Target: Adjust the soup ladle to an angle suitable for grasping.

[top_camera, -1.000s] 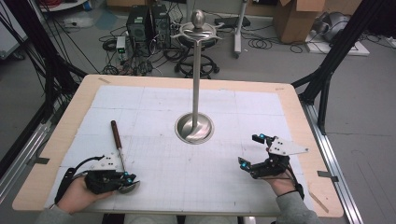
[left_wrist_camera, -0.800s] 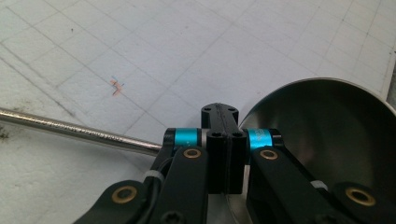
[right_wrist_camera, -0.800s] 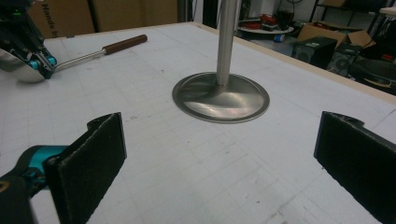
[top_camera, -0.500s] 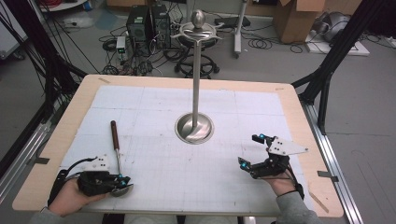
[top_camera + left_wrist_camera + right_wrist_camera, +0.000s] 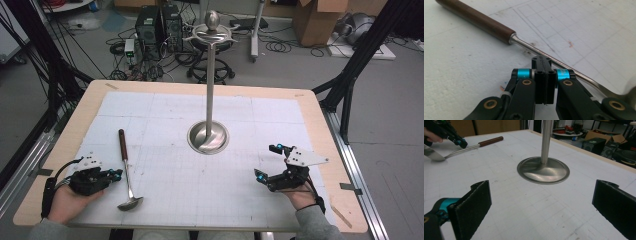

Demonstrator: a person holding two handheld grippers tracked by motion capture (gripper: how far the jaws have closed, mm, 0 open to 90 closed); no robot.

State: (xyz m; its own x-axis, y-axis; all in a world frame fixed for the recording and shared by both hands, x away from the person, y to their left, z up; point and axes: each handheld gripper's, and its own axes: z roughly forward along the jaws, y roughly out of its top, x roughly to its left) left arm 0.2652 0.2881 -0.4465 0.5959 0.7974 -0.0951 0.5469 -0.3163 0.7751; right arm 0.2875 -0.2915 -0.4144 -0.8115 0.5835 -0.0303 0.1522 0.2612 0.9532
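**Left claw slides off the ladle's bowl end**

Since a second ago, the left claw (image 5: 116, 174) has shifted leftward across the tabletop (image 5: 310, 107), away from the ladle's bowl, and now sits just beside the metal shaft of the ladle (image 5: 126, 170). Its jaws are pressed flat together with nothing between them; in the left gripper view the closed tips (image 5: 544, 75) lie right in front of the steel shaft, though whether they touch it I cannot tell. The ladle lies flat on the white grid mat (image 5: 165, 107) at the near left of the tabletop, brown wooden handle pointing away from the person, bowl nearest the front edge.

The right claw (image 5: 267, 161) has kept its place at the near right, jaws spread wide and holding nothing, well apart from the ladle. Between the two, toward the middle of the mat, stands a tall metal stand (image 5: 208, 136) on a round base.
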